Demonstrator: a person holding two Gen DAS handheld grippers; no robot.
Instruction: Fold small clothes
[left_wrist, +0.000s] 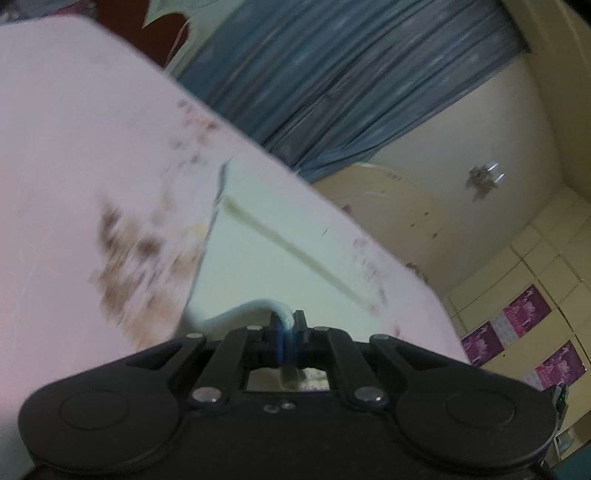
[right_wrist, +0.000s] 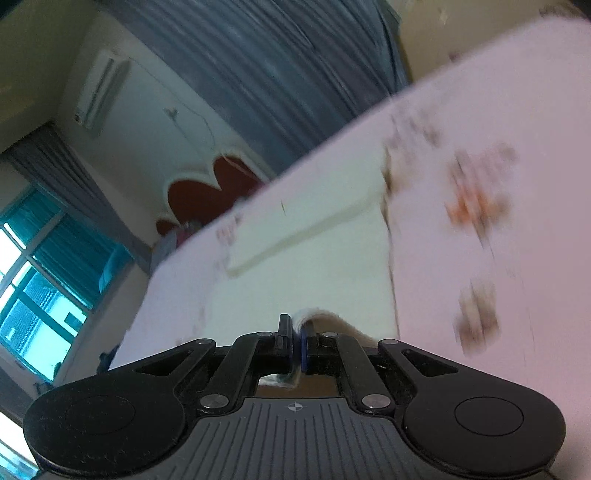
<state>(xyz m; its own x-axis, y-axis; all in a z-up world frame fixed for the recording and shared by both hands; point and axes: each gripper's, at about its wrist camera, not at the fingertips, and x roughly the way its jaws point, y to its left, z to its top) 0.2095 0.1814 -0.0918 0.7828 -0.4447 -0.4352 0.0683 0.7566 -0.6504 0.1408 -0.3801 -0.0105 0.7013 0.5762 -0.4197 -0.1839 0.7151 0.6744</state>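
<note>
Garment (left_wrist: 258, 266) blurred, edge pinched in tongs (left_wrist: 290, 325)

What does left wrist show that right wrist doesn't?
Left wrist only: a ceiling lamp, purple posters on pale cupboards, and the left gripper with jaws shut on a pale blue hem.

Right wrist only: an air conditioner, a window, a red headboard, and the right gripper with jaws shut on a cloth edge.

Both: the pink bed, the pale garment spread on it, and blue curtains. Both frames are motion-blurred.
</note>
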